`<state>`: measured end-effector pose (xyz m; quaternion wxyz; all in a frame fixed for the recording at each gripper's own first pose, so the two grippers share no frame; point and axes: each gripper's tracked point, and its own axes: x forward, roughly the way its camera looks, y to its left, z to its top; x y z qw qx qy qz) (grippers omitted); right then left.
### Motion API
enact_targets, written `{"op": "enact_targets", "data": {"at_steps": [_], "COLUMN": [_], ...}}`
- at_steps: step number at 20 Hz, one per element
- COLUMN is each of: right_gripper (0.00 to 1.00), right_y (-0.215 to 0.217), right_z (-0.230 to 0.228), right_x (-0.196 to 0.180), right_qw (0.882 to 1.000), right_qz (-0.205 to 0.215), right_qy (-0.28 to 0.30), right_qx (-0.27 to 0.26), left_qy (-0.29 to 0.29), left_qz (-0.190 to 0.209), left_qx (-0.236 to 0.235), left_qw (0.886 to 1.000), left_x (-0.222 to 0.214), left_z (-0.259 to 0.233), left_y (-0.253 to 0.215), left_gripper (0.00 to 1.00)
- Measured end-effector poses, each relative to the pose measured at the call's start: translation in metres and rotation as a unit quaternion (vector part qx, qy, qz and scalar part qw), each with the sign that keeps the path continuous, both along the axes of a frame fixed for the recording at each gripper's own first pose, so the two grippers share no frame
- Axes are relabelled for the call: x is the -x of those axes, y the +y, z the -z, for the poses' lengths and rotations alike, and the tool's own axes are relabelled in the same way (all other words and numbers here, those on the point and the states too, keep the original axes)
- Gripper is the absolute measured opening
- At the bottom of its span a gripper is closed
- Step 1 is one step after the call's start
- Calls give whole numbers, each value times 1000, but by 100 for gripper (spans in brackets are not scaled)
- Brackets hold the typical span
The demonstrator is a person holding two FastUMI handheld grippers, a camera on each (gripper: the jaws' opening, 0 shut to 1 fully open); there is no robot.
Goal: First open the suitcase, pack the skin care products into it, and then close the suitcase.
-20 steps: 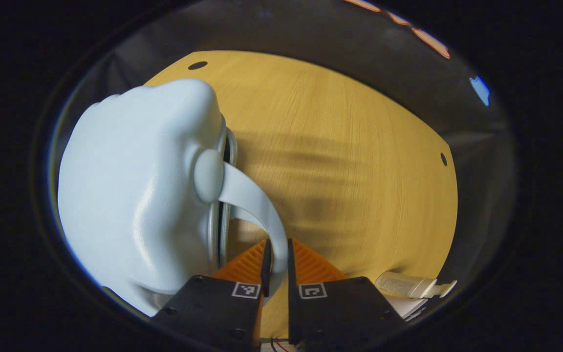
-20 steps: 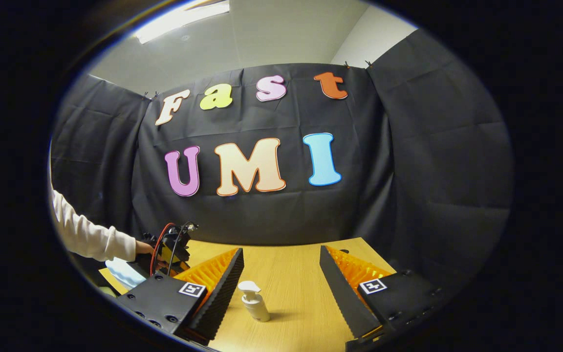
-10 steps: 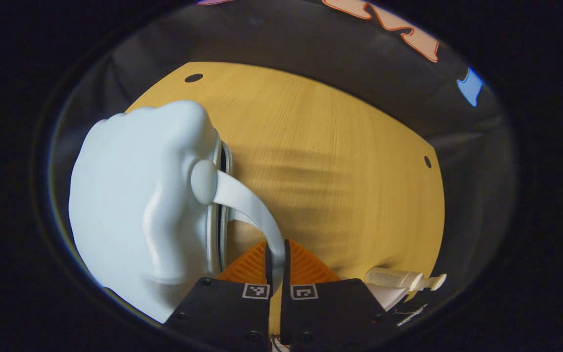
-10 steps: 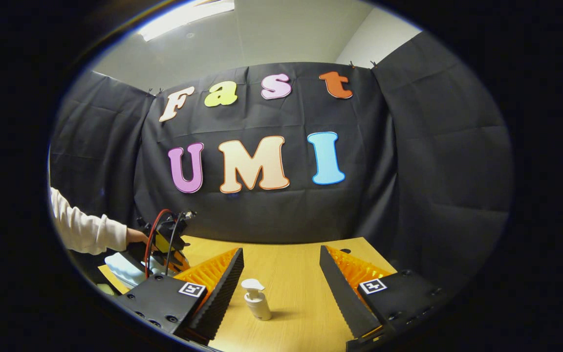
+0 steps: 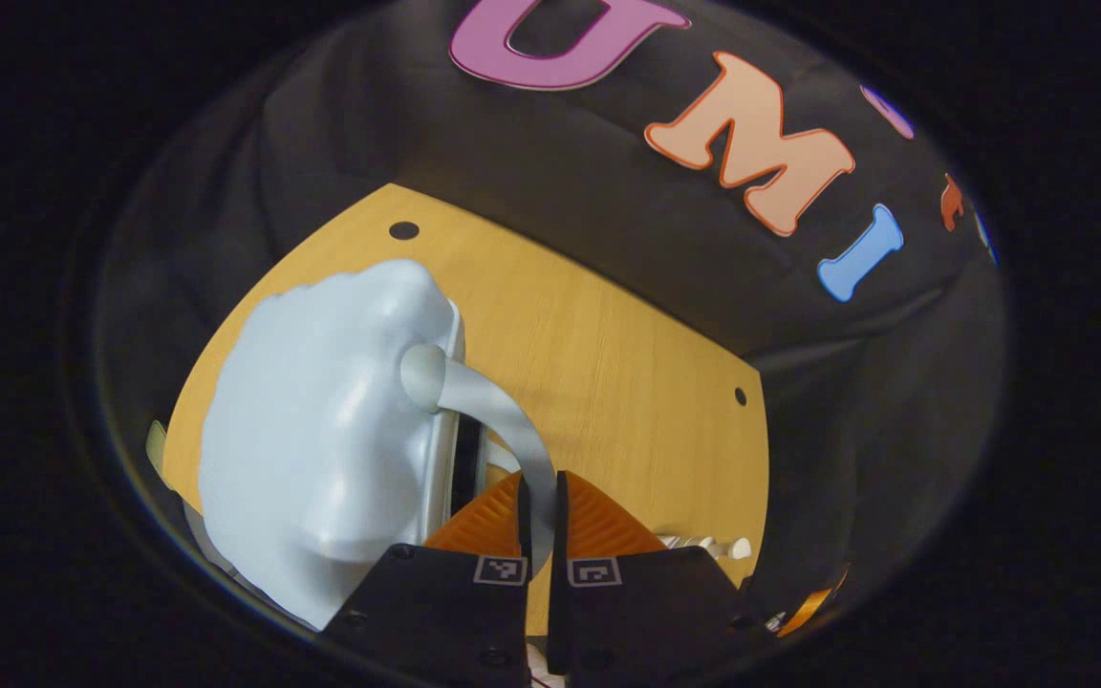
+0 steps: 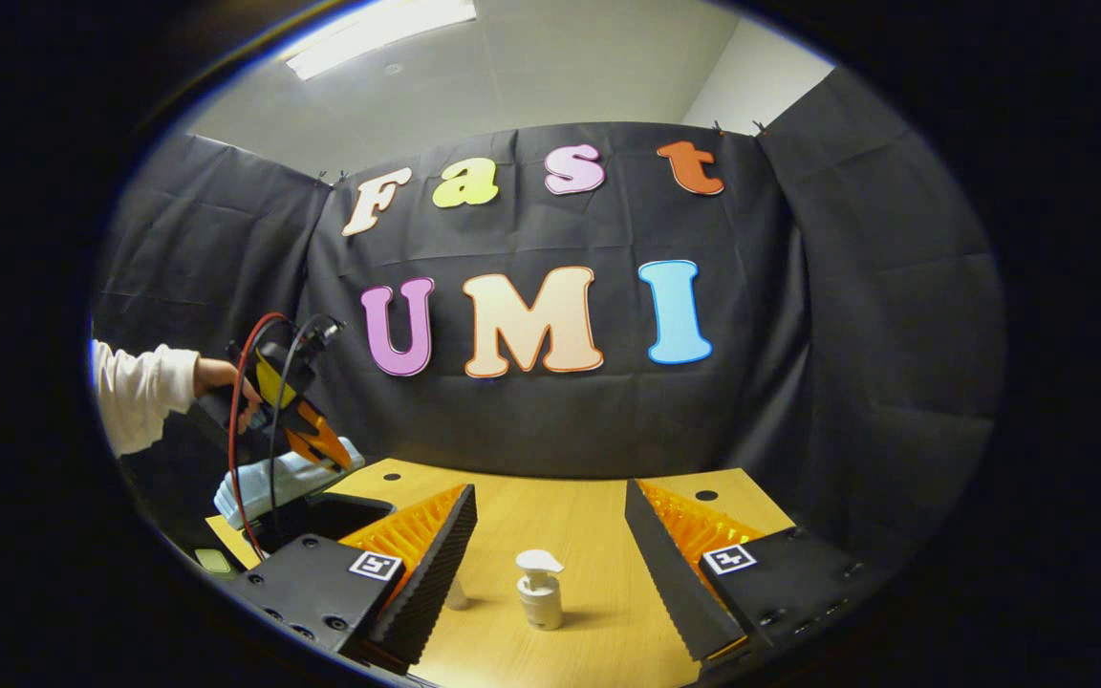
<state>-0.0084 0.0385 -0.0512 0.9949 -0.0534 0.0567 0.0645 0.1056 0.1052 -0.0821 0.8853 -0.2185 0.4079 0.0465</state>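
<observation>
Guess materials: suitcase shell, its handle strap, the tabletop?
Suitcase shell: likely hard moulded plastic, pale blue, semi-gloss; soft highlights on rounded contours. Handle strap: probably flexible rubbery plastic, matte; it bends in a curve where the left gripper pinches it. Tabletop: wood-look, possibly laminate; fine straight grain, low sheen.

Left view looks down close; right faces wall; both share table.

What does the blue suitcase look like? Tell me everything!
The suitcase is pale blue, smooth and glossy like hard plastic, with rounded bumps. A curved strap handle joins it at a round knob. The left gripper is shut on that handle. In the right gripper view its lid is lifted, showing a dark inside. It sits on the wooden table.
</observation>
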Motion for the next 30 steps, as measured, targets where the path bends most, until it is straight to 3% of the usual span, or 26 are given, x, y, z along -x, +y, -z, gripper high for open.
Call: {"op": "enact_targets", "data": {"at_steps": [6,13,21,30], "right_gripper": [98,98,98,98], "right_y": [29,58,96,114], "right_z": [-8,-13,-10,6], "right_x": [-8,-17,-20,-19], "right_qw": [1000,999,999,999], "right_qz": [-20,-16,-33,-41], "right_qy": [-12,-27,-26,-3], "right_qx": [4,14,24,5], "left_qy": [-32,-40,-25,-52], "left_qz": [-18,-30,-60,-129], "left_qx": [-9,-30,-137,-88], "left_qw": [999,998,988,986], "left_x": [37,70,114,159], "left_z": [-74,-86,-46,50], "left_y": [98,204,348,438], "left_gripper": [1,1,1,1]}}
